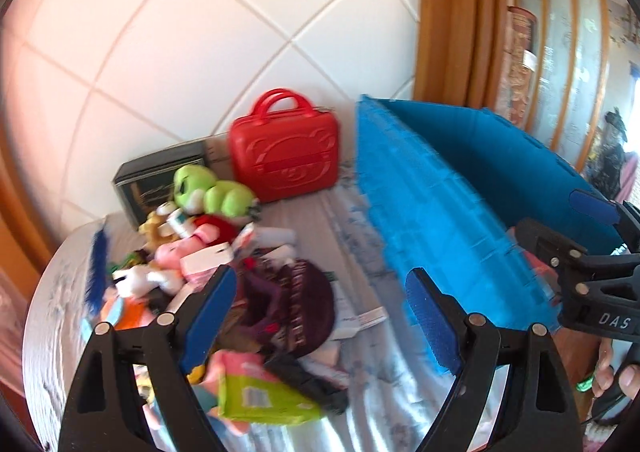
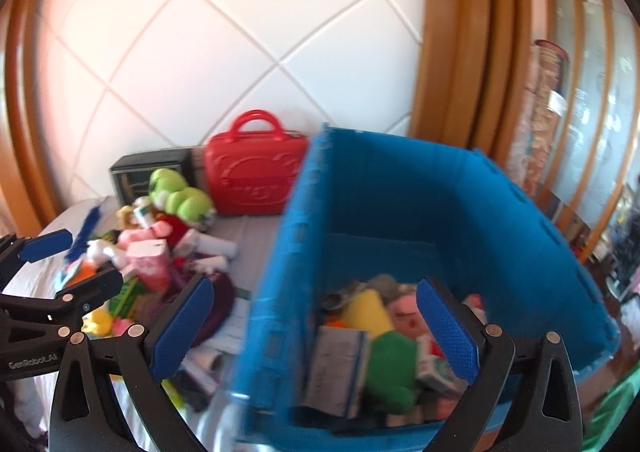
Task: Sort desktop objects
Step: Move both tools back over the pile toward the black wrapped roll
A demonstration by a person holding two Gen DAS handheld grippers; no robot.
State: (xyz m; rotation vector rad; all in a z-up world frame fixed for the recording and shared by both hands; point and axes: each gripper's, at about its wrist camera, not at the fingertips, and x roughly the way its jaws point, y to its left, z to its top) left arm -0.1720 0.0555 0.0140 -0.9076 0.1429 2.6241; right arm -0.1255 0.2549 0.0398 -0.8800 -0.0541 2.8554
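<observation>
At the far left of the table we saw the heap of unsorted toys (image 1: 192,252): a green frog plush (image 1: 212,191) on top, a pink plush (image 1: 176,252) under it, a blue feather (image 1: 98,268) at the heap's left edge, a dark maroon pouch (image 1: 296,300) and a lime-green packet (image 1: 260,398) nearer to us. Behind the heap stood a dark box (image 1: 156,179) and, to its right, a red carry case (image 1: 284,155), both against the wall.

Our left gripper (image 1: 320,320) hung above the heap with its 2 blue-padded fingers spread wide and nothing between them. To the right sat the blue crate (image 2: 520,236), just beside the heap. Our right gripper (image 2: 316,332) hovered over the crate's near rim, fingers likewise apart and carrying nothing.

Inside the crate we counted several pieces already dropped in: a yellow plush (image 2: 366,312), a green plush (image 2: 390,368), a pink face plush (image 2: 404,318) and a grey carton (image 2: 340,368). We judged the sorting partly done, with the larger share left on the table.

The table wore a pale blue-printed cloth (image 1: 360,404). A white tiled wall (image 1: 200,31) rose behind it, and a wooden door frame (image 1: 448,11) with glass panels closed the right side. Both views were blurred.
</observation>
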